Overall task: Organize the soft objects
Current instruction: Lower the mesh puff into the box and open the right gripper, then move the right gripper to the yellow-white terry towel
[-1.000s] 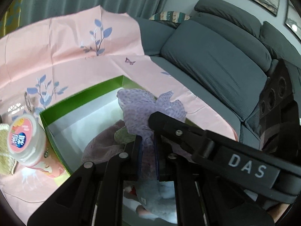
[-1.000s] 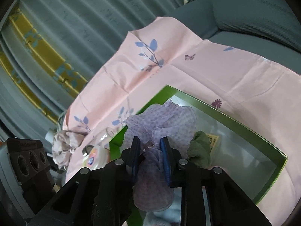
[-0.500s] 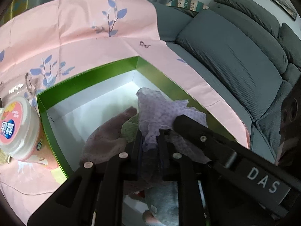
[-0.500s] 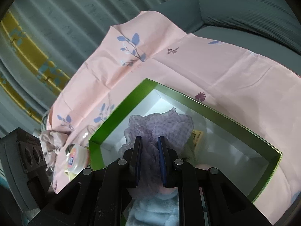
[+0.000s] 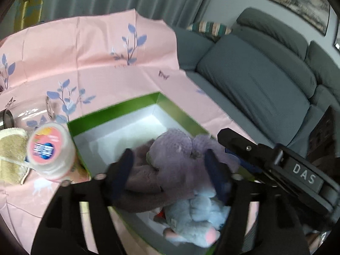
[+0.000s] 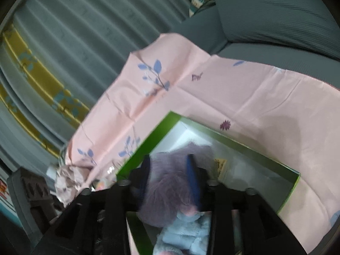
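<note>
A green box (image 5: 136,104) (image 6: 244,144) with a white inside lies on a pink flowered cloth (image 5: 95,59). In it sit a purple mesh puff (image 5: 176,148) (image 6: 165,180), a mauve towel (image 5: 144,182), and a blue plush toy (image 5: 191,212) (image 6: 182,231). My left gripper (image 5: 169,157) hangs over the puff, jaws opening wide, pads clear of it. My right gripper (image 6: 169,163) also has its jaws opening, the puff lying loose between them. In the left wrist view the right gripper's black body (image 5: 276,165) reaches in from the right.
A white tub with a pink lid (image 5: 50,148) stands left of the box, beside a beige sponge pad (image 5: 11,157) and a metal cup (image 5: 7,119). A crumpled pale cloth (image 6: 70,180) lies further left. A grey sofa (image 5: 265,74) runs behind; curtains (image 6: 63,42) hang at the back.
Both grippers were shut on the purple puff; both have let go and opened, and the puff now rests in the box. Both have drawn back and up slightly.
</note>
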